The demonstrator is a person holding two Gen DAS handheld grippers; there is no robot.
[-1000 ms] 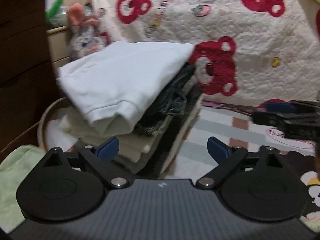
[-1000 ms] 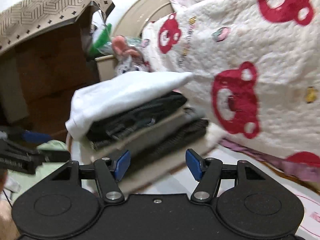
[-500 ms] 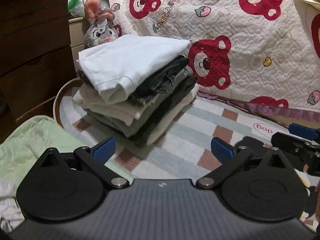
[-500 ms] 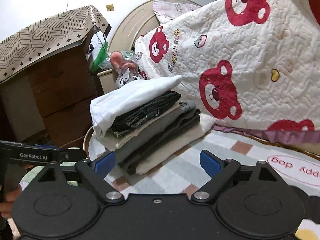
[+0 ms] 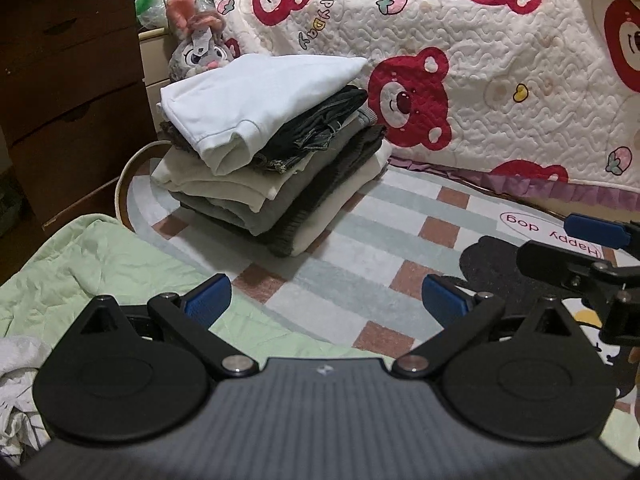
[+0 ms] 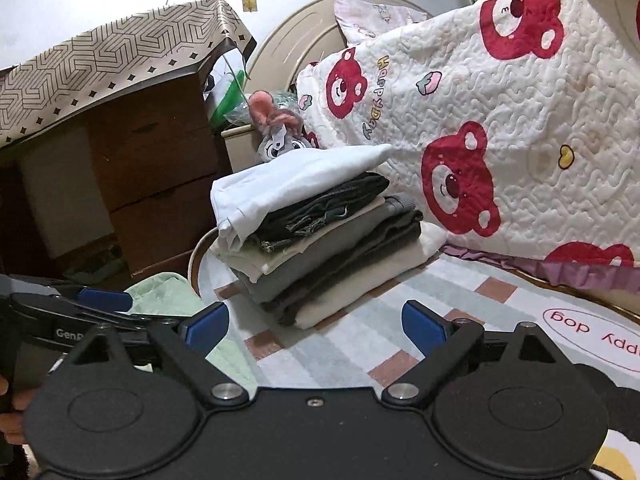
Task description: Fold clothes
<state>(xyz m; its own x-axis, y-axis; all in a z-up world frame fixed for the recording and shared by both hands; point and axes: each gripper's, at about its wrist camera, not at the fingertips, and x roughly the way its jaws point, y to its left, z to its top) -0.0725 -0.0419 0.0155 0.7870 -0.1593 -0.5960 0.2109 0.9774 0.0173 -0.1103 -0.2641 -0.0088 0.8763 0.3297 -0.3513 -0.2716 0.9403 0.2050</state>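
Your left gripper [image 5: 325, 298] stood with its jaws spread wide and nothing between them; under the gap lay only the checked rug [image 5: 360, 280] and the edge of a pale green cloth [image 5: 100, 264]. Your right gripper [image 6: 316, 322] was likewise wide open and empty, pointing over the same rug toward the stack.

The stack of folded clothes [image 5: 272, 160] sat on the rug, well ahead of both grippers and apart from them. A white garment [image 5: 256, 96] lay on top, its folded edge hanging slightly over the near side. Beneath it came a dark denim piece [image 5: 320, 128], then cream, grey and dark knit layers, with a cream piece at the bottom. The stack rested just beside the hanging bear-print quilt [image 5: 500, 80], whose purple frill met the rug behind it.

The green cloth lay unfolded and creased on the rug at the near left, and a crumpled white fabric [image 5: 16, 380] showed at the left edge of the left wrist view. A grey plush rabbit [image 5: 196, 48] sat behind the stack, next to a dark wooden dresser [image 5: 68, 92]. In the right wrist view the dresser carried a patterned cover [image 6: 100, 64].
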